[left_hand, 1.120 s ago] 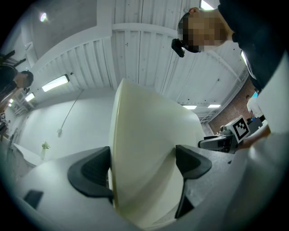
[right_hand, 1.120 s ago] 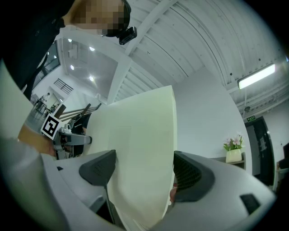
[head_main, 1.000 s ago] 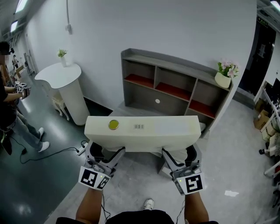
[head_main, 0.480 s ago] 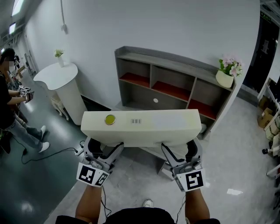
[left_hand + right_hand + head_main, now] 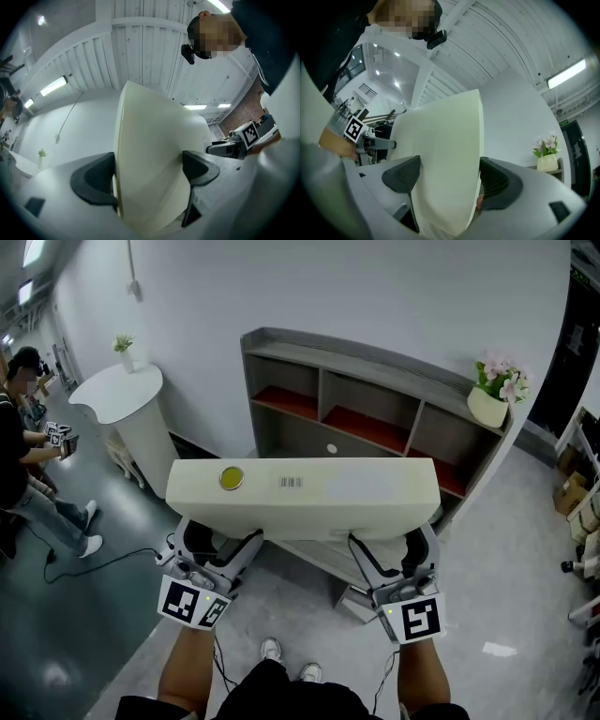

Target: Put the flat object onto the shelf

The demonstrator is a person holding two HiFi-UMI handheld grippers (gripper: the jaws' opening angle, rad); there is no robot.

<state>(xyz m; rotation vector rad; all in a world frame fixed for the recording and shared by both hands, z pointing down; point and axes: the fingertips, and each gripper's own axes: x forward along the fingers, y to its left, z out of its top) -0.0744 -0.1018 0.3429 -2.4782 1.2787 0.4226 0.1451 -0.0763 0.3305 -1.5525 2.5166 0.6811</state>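
The flat cream slab (image 5: 300, 498) is up in the air in front of me, held level and crosswise, its long edge facing me. On that edge sit a round yellow sticker (image 5: 231, 478) towards the left and a small barcode label (image 5: 292, 483) near the middle. My left tongs (image 5: 220, 554) grip its near left part, both jaws pressed flat against the slab's two faces. My right tongs (image 5: 392, 559) clamp the near right part the same way.

Beyond the slab, against the white wall, stands the grey shelf (image 5: 375, 367) with red-floored compartments. The slab is not on it and hangs apart from it, on the near side. A pot of pink flowers (image 5: 487, 404) stands on the shelf's right end. Far left is a white counter (image 5: 127, 395) with a small plant (image 5: 122, 343) on it. At the left edge a person (image 5: 19, 456) in dark clothes stands on the grey floor (image 5: 506, 549).
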